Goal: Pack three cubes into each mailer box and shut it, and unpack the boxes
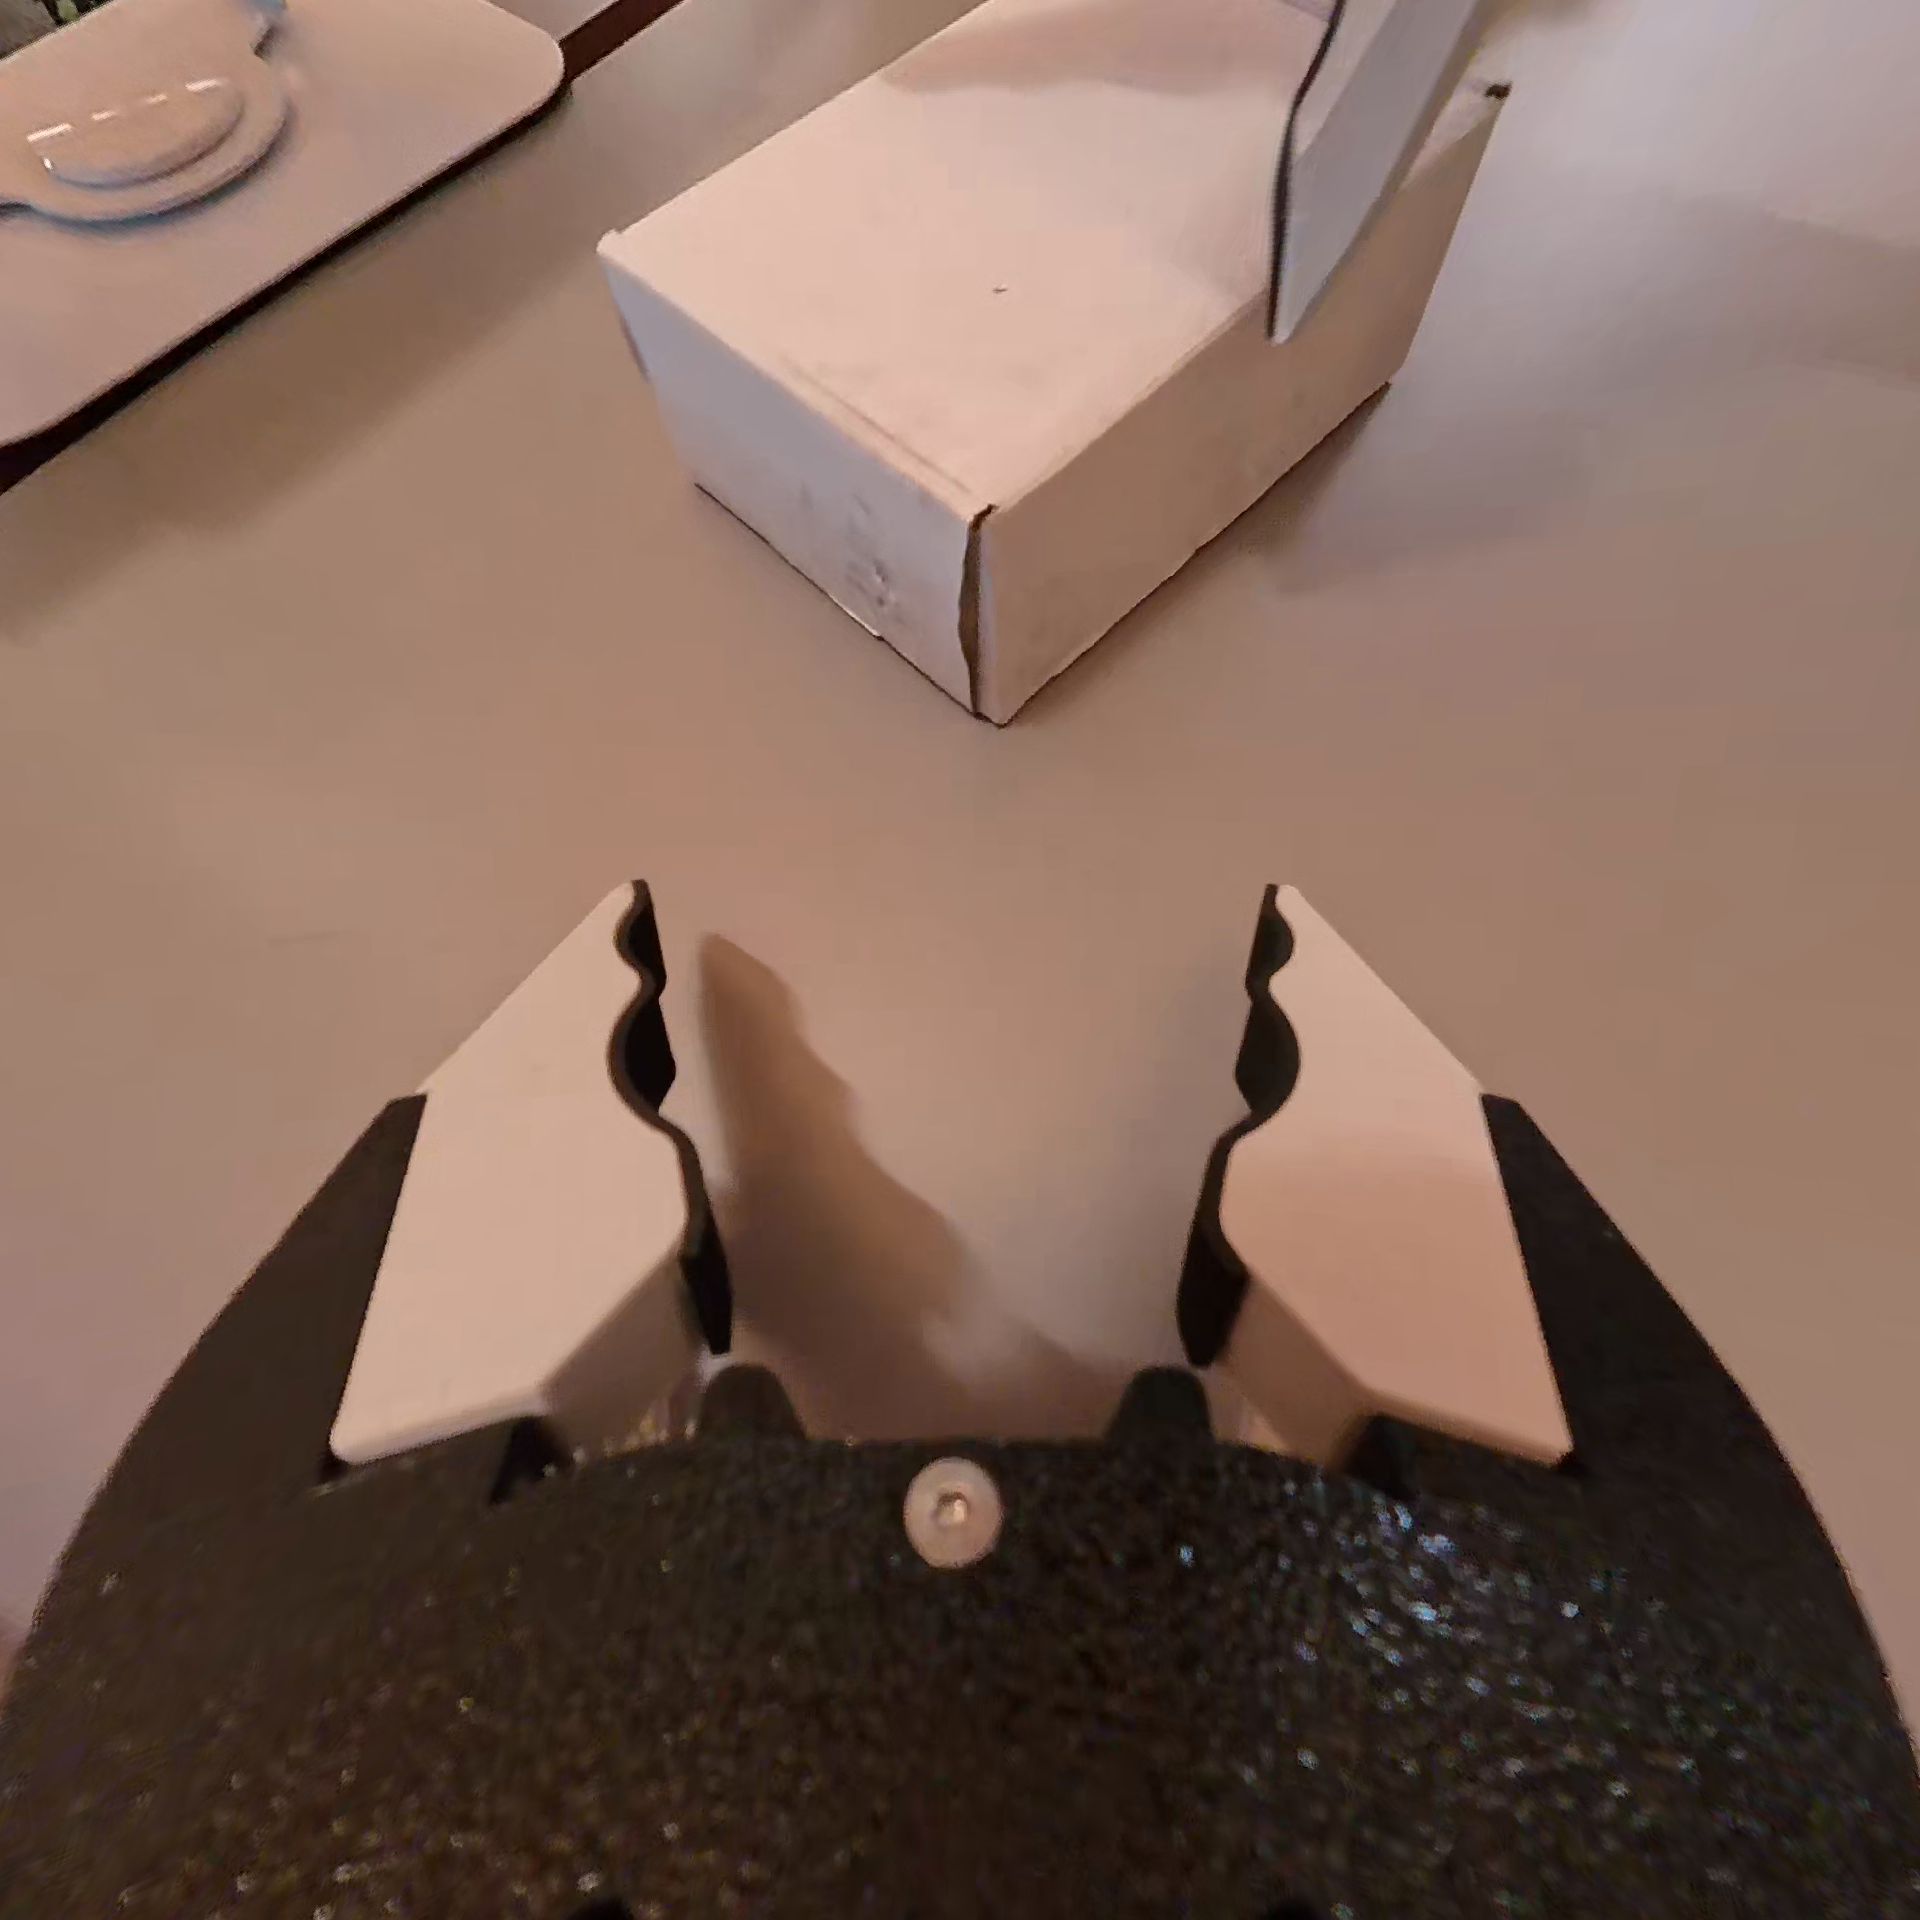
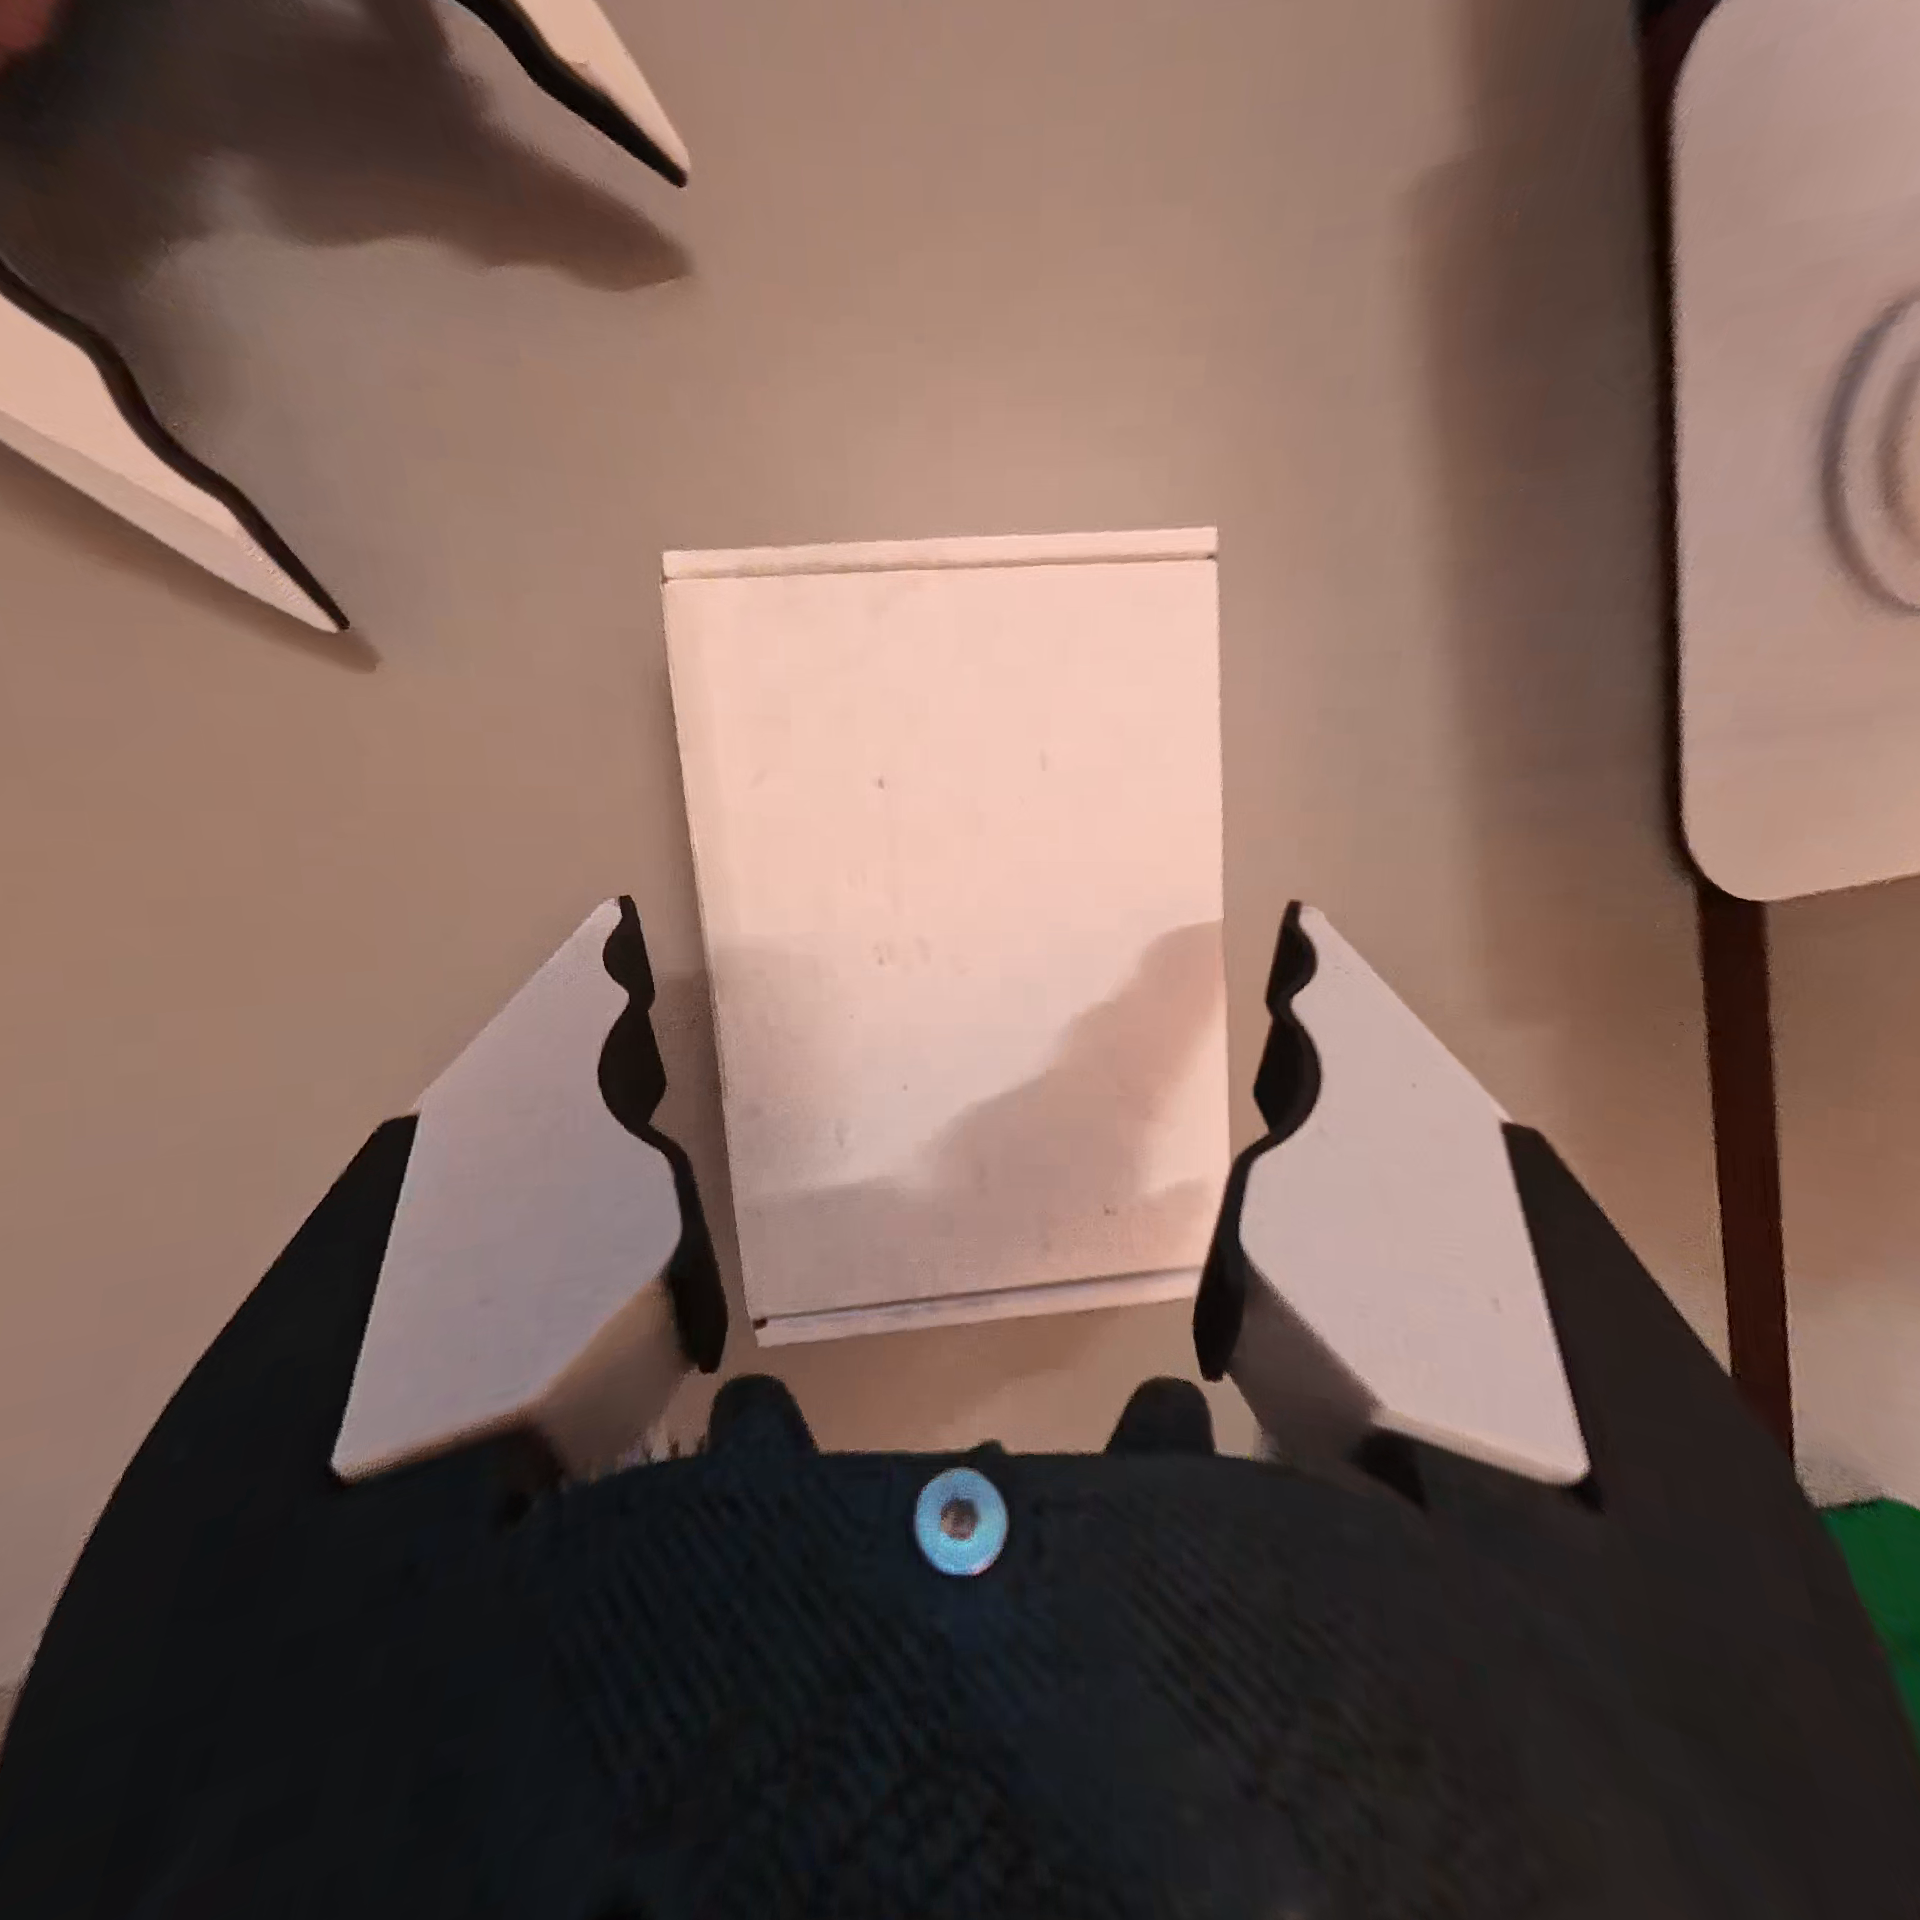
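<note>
Two grippers are seen over a plain beige tabletop (image 1: 312, 727), and both are spread wide with nothing gripped between the fingers. One white mailer box (image 1: 987, 343) is sat on the tabletop, lid shut, so whatever's inside can't be made out. In the left wrist view the left gripper (image 1: 956, 914) is held low above bare tabletop, pointed at the near corner of the box but well short of it. A finger (image 1: 1351, 156) of the other gripper is seen over the box's far right edge there; whether it's touching can't be told. In the right wrist view the right gripper (image 2: 956, 925) is hung straight above the box (image 2: 935, 831), its jaws straddling the near end of the lid. A white mat with rounded corners (image 1: 343, 187) is laid toward the tabletop's far left edge in the left wrist view, with some roundish pale item (image 1: 135, 135) on it that's too blurry to be named.
</note>
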